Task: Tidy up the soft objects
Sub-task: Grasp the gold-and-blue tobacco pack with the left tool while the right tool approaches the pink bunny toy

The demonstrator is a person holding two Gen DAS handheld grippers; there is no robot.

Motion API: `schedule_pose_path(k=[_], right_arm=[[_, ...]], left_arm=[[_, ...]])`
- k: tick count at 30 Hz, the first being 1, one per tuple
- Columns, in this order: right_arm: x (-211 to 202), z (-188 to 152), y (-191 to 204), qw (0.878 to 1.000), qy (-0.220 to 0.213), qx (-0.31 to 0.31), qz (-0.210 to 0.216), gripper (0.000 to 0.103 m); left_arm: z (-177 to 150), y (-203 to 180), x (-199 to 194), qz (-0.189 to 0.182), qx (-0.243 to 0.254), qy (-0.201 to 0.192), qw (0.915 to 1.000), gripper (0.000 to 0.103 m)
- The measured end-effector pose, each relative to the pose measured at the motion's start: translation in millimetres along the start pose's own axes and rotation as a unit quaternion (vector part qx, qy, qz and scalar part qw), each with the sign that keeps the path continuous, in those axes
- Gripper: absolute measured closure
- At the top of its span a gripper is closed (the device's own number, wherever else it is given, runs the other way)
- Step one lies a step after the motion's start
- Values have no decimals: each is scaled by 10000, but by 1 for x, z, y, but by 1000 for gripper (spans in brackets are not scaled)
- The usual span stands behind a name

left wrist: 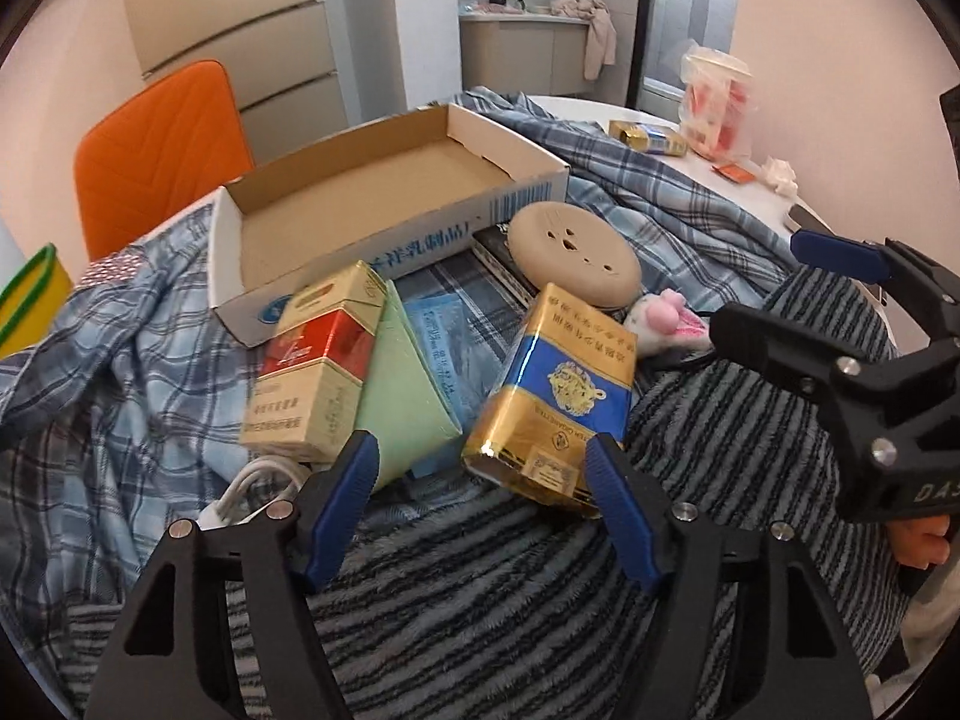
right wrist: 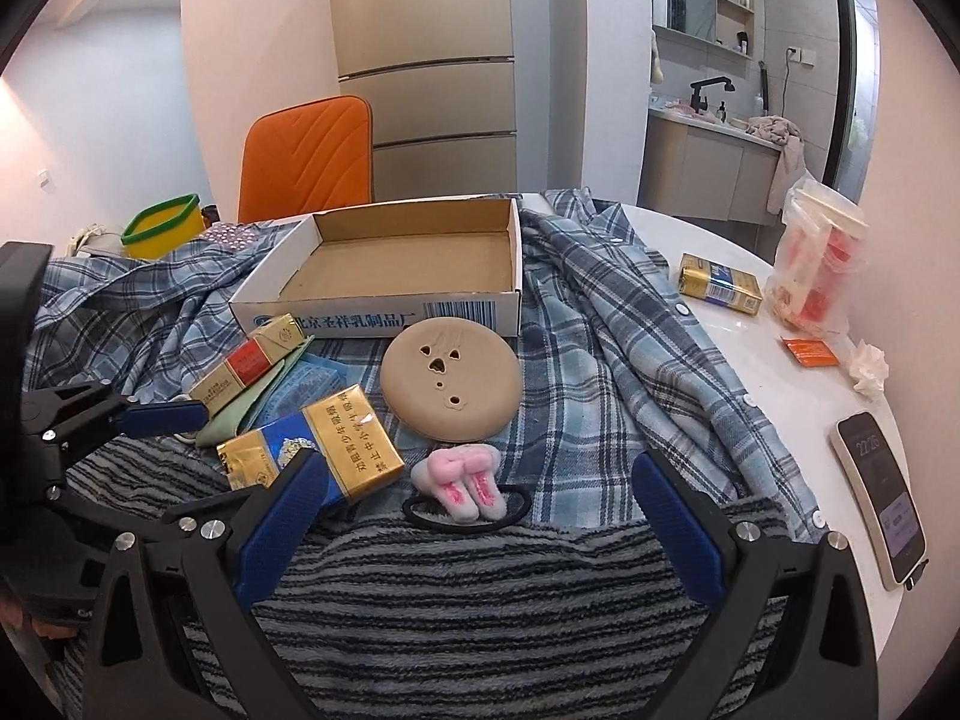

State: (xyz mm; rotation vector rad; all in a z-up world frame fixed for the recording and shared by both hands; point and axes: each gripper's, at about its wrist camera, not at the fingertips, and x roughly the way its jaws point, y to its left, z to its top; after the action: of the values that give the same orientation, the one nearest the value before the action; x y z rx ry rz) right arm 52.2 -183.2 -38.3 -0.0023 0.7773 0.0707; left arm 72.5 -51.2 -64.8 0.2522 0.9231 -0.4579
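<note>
A grey striped fleece cloth (left wrist: pixel 480 588) (right wrist: pixel 480 600) lies at the table's front under both grippers. A blue plaid shirt (left wrist: pixel 120 372) (right wrist: pixel 612 348) is spread beneath everything. A pink plush hair tie (right wrist: pixel 465 477) (left wrist: pixel 660 318) lies at the fleece's far edge. A tan round cushion (right wrist: pixel 450 378) (left wrist: pixel 573 252) lies before the open cardboard box (right wrist: pixel 504 306) (left wrist: pixel 414 240). My left gripper (left wrist: pixel 483 468) is open, just short of the blue-gold carton (left wrist: pixel 552 402). My right gripper (right wrist: pixel 474 480) is open, its tips either side of the hair tie.
A red-gold carton (left wrist: pixel 312 372), a green pouch (left wrist: pixel 402 408) and a white cable (left wrist: pixel 252 492) lie left of centre. On the bare table at right are a phone (right wrist: pixel 882 492), another carton (right wrist: pixel 720 285), a plastic bag (right wrist: pixel 822 258) and a tissue (right wrist: pixel 870 366). An orange chair (right wrist: pixel 306 156) stands behind.
</note>
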Motion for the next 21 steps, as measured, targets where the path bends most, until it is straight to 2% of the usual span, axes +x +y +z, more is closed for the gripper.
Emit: schedule_pose_path(k=[4, 8, 12, 16, 18, 21], right_arm=[[-4, 0, -2, 10000, -44, -73, -26, 0], [-11, 4, -10, 9995, -130, -219, -190, 0], [-12, 7, -18, 9990, -123, -359, -234, 0], [-7, 10, -23, 9985, 50, -542, -76, 0], [-5, 11, -25, 9977, 145, -653, 90, 0], [-1, 13, -25, 9964, 269, -772, 239, 0]], left_arm=[[4, -3, 4, -117, 333, 41, 9994, 33], [9, -12, 2, -78, 925, 6, 9957, 33], [19, -20, 9, -539, 1329, 279, 9893, 33], [30, -26, 20, -300, 1582, 342, 9864, 33], [32, -31, 23, -360, 1704, 399, 9839, 33], [28, -47, 28, -286, 2161, 494, 9747, 33]])
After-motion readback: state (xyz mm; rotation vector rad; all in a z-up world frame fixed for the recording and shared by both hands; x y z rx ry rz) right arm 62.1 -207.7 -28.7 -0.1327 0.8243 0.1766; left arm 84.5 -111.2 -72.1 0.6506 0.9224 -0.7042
